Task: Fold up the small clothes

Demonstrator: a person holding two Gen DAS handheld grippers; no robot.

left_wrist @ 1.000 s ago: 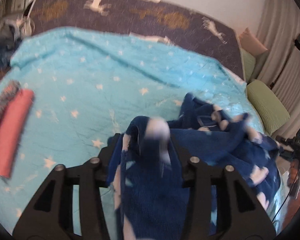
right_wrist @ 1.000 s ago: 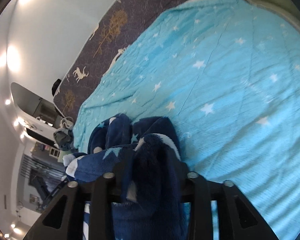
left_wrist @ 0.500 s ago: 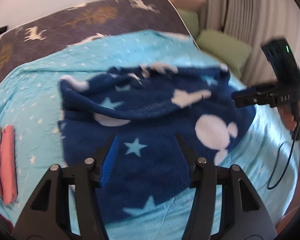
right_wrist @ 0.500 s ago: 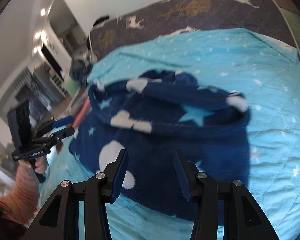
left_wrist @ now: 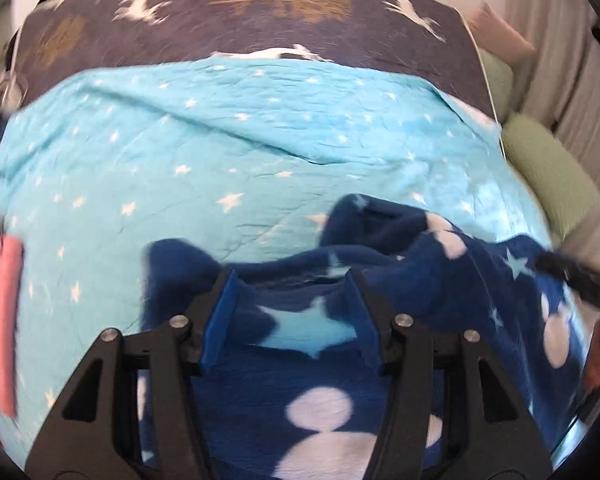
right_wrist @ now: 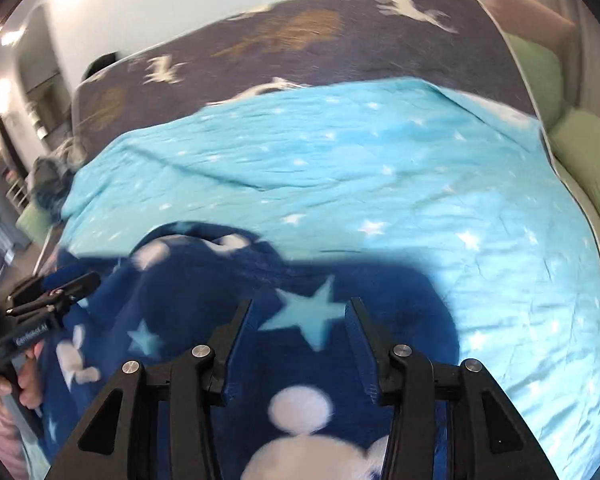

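Note:
A dark blue fleece garment (left_wrist: 440, 280) with light stars and white round shapes lies spread on the light blue star bedspread (left_wrist: 220, 152). My left gripper (left_wrist: 292, 284) is open just above the garment's left part, near its far edge. My right gripper (right_wrist: 298, 312) is open above the garment's right part (right_wrist: 308, 312), over a light blue star. The left gripper also shows at the left of the right wrist view (right_wrist: 48, 296), and the right gripper shows blurred at the right of the left wrist view (left_wrist: 580, 280).
A folded red cloth (left_wrist: 0, 320) lies at the bed's left edge. A dark blanket with deer and trees (left_wrist: 260, 12) covers the far end. Green cushions (left_wrist: 548, 176) sit right of the bed. A dark clothes pile (right_wrist: 48, 180) lies at the far left.
Both grippers let go of the bunched garment, which now lies spread on the bed. In the last half second both open grippers dropped lower and closer over it.

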